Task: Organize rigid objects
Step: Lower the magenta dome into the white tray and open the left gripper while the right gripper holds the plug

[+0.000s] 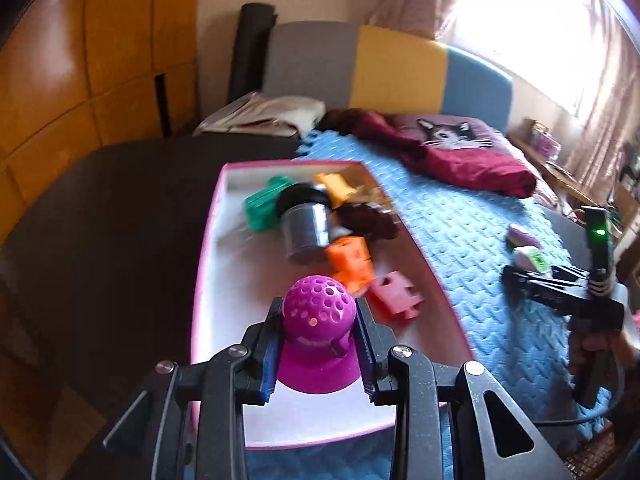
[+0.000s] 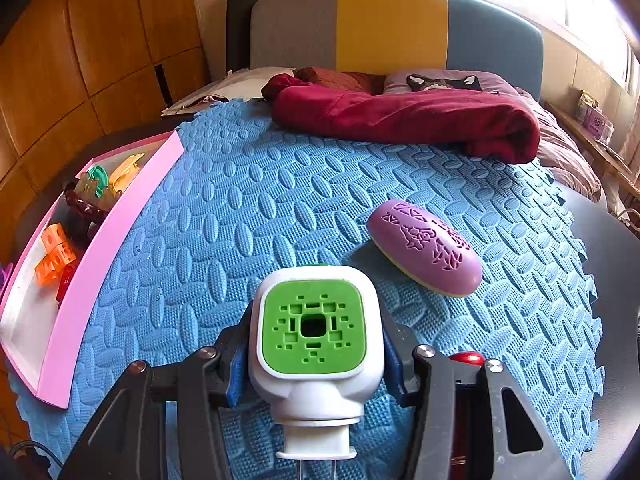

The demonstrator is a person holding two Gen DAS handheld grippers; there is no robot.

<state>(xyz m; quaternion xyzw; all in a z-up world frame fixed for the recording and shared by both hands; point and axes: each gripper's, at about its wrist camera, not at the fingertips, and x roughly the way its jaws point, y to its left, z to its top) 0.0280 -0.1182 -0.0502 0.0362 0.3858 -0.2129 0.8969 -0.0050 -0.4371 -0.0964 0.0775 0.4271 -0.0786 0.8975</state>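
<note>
A magenta perforated ball toy (image 1: 319, 312) showed at lower centre of the left view, above a pink-rimmed white tray (image 1: 208, 264) holding orange blocks (image 1: 351, 261) and a green piece (image 1: 262, 208). In the right view, a white casing with a pixel-patterned green face (image 2: 314, 330) sat low, a lilac embossed oval (image 2: 424, 252) to its right on the blue woven-textured mat (image 2: 248, 208).

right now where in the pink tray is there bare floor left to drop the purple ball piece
The pink tray is bare along its left wall and at the near end, around the purple ball piece that the left gripper holds. The far right is crowded: green block, black-lidded jar, orange cubes, pink block.
</note>
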